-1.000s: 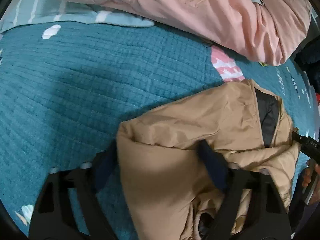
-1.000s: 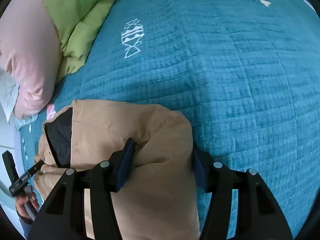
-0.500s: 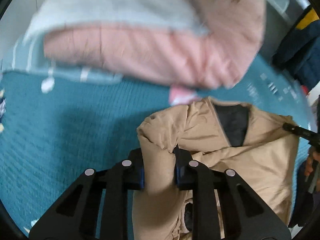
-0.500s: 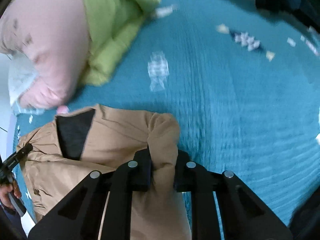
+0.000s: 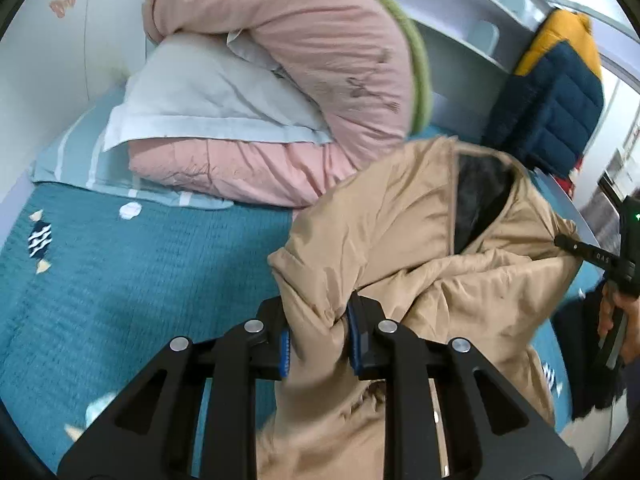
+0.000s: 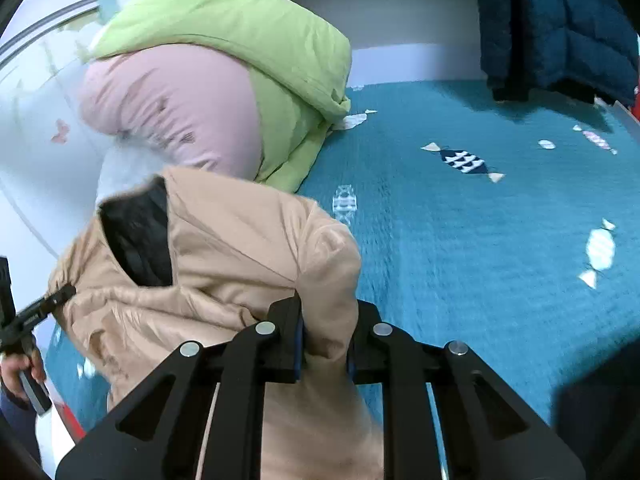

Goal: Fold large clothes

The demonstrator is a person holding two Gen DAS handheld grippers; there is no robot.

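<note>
You're looking at a tan jacket (image 5: 392, 236) showing a black lining (image 5: 480, 196) at the collar. The bedspread (image 6: 480, 240) under it is reading teal, quilted, with scattered candy motifs in white, navy and pink. The duvet (image 5: 304, 40) piled behind is showing pale pink on one face, lime green (image 6: 256, 40) on the other. The pillow (image 5: 200, 96) is coming through pale grey-blue, lying on a light blue sheet with white stripes. The puffer jacket (image 5: 556, 92) hanging at the back is showing navy with a mustard-yellow top. Both grippers (image 5: 318, 340) (image 6: 323, 344) are reading black with blue pads.
</note>
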